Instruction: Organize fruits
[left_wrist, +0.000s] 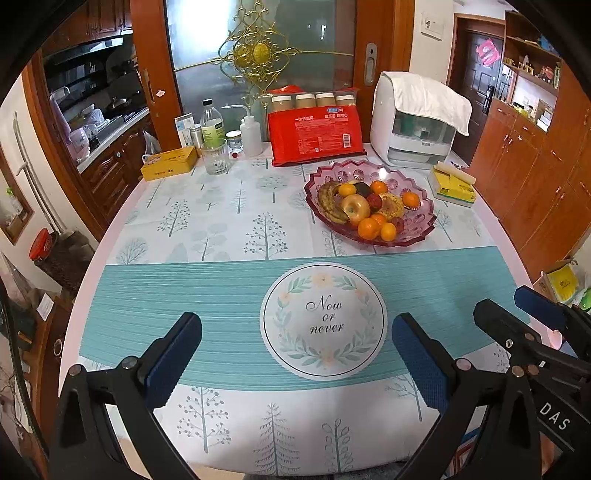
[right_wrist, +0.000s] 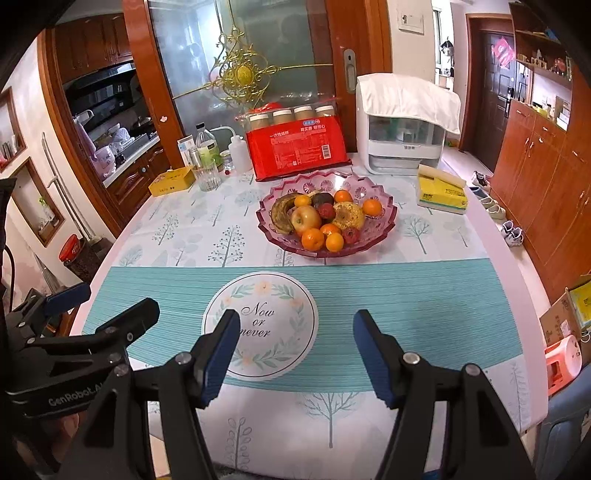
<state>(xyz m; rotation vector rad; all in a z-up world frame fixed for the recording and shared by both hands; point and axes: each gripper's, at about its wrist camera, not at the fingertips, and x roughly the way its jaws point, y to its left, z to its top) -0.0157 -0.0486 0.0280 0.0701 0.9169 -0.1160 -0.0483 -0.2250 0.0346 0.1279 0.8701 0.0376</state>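
With the left claw (left_wrist: 295, 347) and right claw (right_wrist: 291, 347) released and empty above the placemat (right_wrist: 406, 314), approach the fruit bowl (right_wrist: 384, 206) at mid-desk squarely, descending onto one fruit.

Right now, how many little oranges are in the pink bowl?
6 show: two at the near rim, one behind them, one by the banana, one at the back, one right. More may hide underneath.
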